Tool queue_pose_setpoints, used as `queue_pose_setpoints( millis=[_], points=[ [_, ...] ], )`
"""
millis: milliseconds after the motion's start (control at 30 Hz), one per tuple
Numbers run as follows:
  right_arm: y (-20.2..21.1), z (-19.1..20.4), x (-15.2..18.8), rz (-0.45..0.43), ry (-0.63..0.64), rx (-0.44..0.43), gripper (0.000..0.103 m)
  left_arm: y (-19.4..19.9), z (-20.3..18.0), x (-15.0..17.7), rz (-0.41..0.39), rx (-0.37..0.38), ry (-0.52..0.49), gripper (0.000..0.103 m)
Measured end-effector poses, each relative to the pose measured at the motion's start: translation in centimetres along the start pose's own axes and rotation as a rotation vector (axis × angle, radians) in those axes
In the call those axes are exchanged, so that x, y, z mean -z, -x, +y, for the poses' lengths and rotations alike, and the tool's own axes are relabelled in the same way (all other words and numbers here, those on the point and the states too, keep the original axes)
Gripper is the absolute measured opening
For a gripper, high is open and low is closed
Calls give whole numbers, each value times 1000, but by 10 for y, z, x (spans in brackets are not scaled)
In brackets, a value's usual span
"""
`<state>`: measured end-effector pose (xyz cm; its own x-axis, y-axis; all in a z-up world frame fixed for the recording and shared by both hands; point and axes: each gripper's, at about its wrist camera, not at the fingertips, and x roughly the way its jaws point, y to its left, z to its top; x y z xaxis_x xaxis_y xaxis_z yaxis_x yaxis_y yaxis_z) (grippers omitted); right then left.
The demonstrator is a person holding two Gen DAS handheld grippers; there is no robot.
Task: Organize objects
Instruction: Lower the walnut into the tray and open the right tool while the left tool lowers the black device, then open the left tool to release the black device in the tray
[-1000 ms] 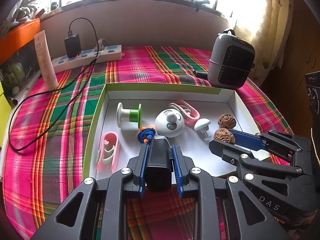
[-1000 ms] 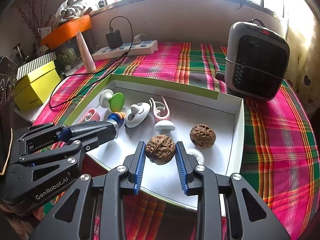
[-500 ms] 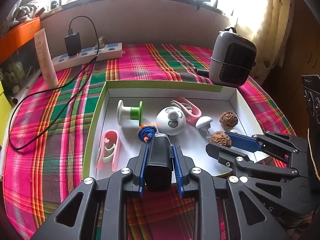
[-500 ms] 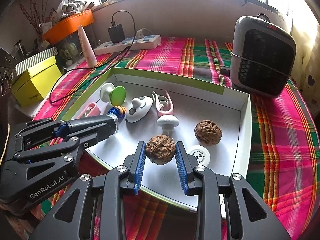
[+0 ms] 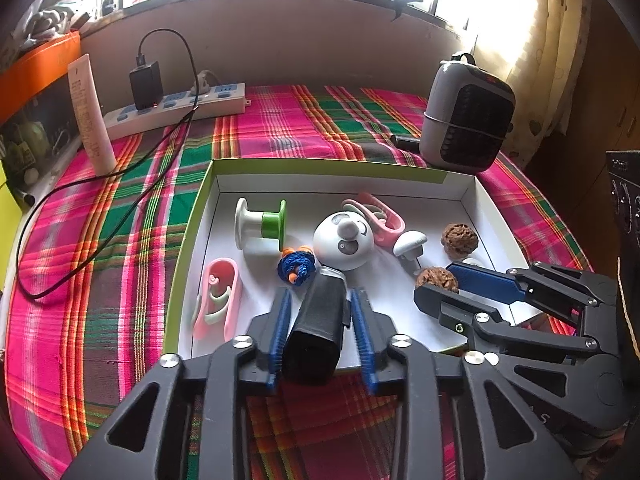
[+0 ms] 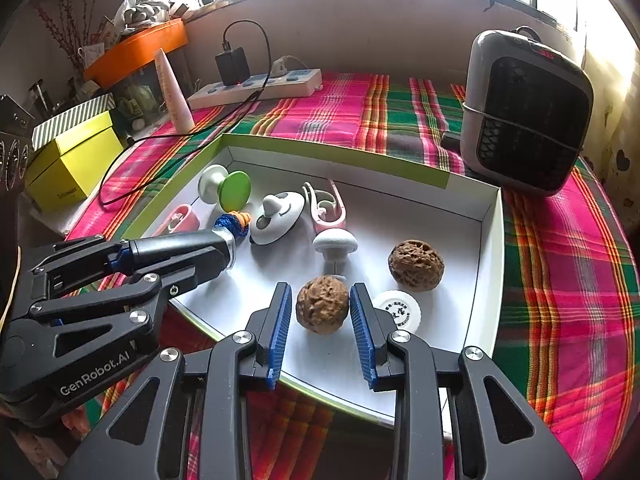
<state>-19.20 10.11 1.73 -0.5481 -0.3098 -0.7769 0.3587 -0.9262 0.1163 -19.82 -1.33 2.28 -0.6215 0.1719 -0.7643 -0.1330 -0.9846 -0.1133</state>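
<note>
A white tray with a green rim (image 5: 188,240) (image 6: 492,240) holds small objects. My left gripper (image 5: 320,320) has its jaws parted around a black cylinder (image 5: 316,328), with a gap on each side; the cylinder lies over the tray's near edge. My right gripper (image 6: 322,308) has its jaws parted around a brown walnut (image 6: 322,310) resting on the tray floor, also seen in the left wrist view (image 5: 436,278). A second walnut (image 6: 416,266) lies beyond it, next to a small white disc (image 6: 398,312).
In the tray: a white-green spool (image 5: 260,228), a blue-orange knot (image 5: 296,268), a white dome toy (image 5: 344,240), pink clips (image 5: 216,304) (image 5: 380,220), a white mushroom knob (image 6: 334,246). A heater (image 6: 524,112), power strip (image 5: 176,110), white tube (image 5: 90,116) and yellow box (image 6: 72,160) stand around.
Both grippers have opened. The left let go of the black cylinder and the right let go of the walnut, which now rests on the tray floor.
</note>
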Motion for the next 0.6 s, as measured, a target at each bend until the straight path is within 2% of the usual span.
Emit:
queue_pose_setpoints(
  millis=[67, 200, 367, 600],
  points=[
    [1, -1, 1, -2, -5, -1, 32, 0, 0, 1, 0, 6, 1, 34],
    [1, -2, 2, -1, -7, 1, 40, 2, 0, 2, -1, 10, 4, 35],
    [2, -3, 2, -8, -15, 4, 40, 2, -1, 4, -9, -4, -6, 35],
    [1, -4, 2, -5, -18, -1, 40, 0, 1, 2, -13, -21, -7, 23]
  ],
)
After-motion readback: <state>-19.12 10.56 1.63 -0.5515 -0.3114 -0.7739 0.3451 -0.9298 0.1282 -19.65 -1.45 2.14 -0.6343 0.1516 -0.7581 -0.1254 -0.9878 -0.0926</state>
